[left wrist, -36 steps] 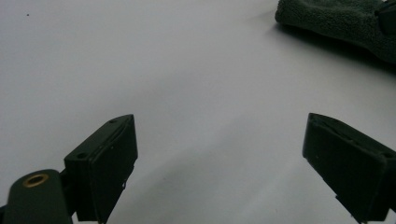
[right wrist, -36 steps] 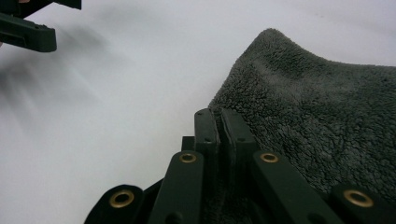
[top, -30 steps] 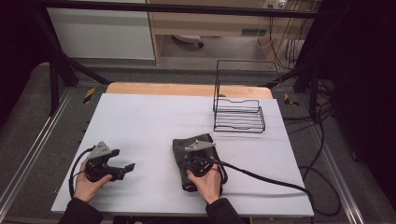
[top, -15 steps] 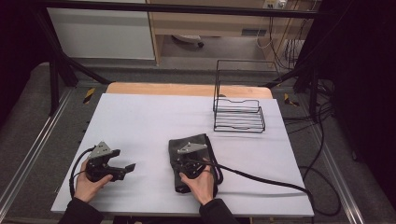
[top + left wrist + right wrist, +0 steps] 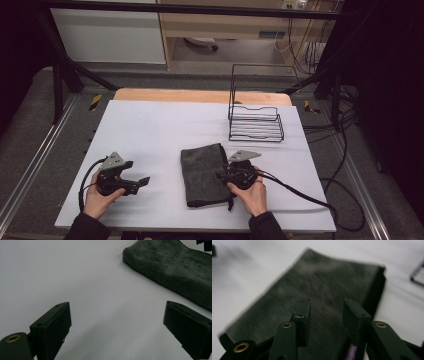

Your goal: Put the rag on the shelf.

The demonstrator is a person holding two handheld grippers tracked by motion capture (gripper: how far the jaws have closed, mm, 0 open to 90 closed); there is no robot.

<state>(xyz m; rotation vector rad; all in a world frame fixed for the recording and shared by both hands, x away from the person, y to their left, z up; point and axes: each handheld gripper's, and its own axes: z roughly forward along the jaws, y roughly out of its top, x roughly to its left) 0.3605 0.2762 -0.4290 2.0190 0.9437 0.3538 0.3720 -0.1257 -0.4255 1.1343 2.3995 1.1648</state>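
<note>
A folded dark grey towel lies flat on the white table, near the front middle. My right gripper sits at the towel's right edge and points left over it. In the right gripper view the right gripper hovers above the towel. Its jaws have just been opening, they stand apart, and nothing is between them. My left gripper rests at the front left, apart from the towel, and points right. In the left gripper view the left gripper is wide open over bare table, with the towel ahead to the right.
A black wire rack stands at the back right of the table, its corner seen in the right gripper view. Cables trail from both grippers, the right one across the table's front right. A wooden strip edges the table's far side.
The right hand has slid to the right, from on top of the towel to its right edge, and its jaws have parted. The left hand has stayed put.
</note>
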